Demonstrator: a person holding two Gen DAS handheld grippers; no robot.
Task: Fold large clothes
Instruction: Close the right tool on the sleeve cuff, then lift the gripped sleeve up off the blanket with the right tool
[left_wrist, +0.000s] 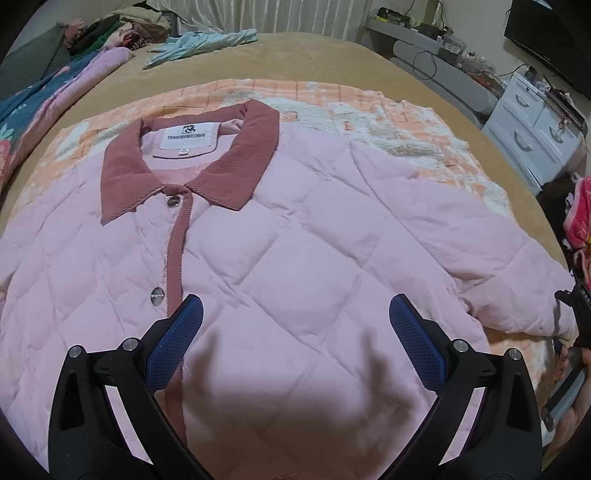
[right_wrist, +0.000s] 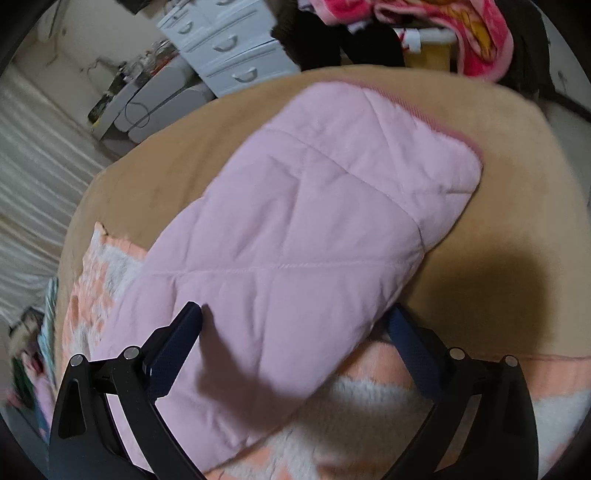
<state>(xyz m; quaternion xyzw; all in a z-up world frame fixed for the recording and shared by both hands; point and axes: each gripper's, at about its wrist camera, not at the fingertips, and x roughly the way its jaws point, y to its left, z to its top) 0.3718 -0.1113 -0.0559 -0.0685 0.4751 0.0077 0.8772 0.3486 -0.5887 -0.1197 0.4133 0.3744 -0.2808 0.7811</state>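
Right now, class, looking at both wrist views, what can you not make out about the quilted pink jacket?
- Hem: left wrist view, the quilted pink jacket runs under the open left gripper and off the bottom edge.
- Far sleeve: cut by the left edge.
- Sleeve cuff: right wrist view, blurred.
- Right gripper's far finger: behind the sleeve.

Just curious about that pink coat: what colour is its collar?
The collar is a dusty rose-brown corduroy, darker than the pale pink jacket; the left wrist view shows it best.

White drawers (left_wrist: 532, 136), tan bedspread (left_wrist: 314, 51)
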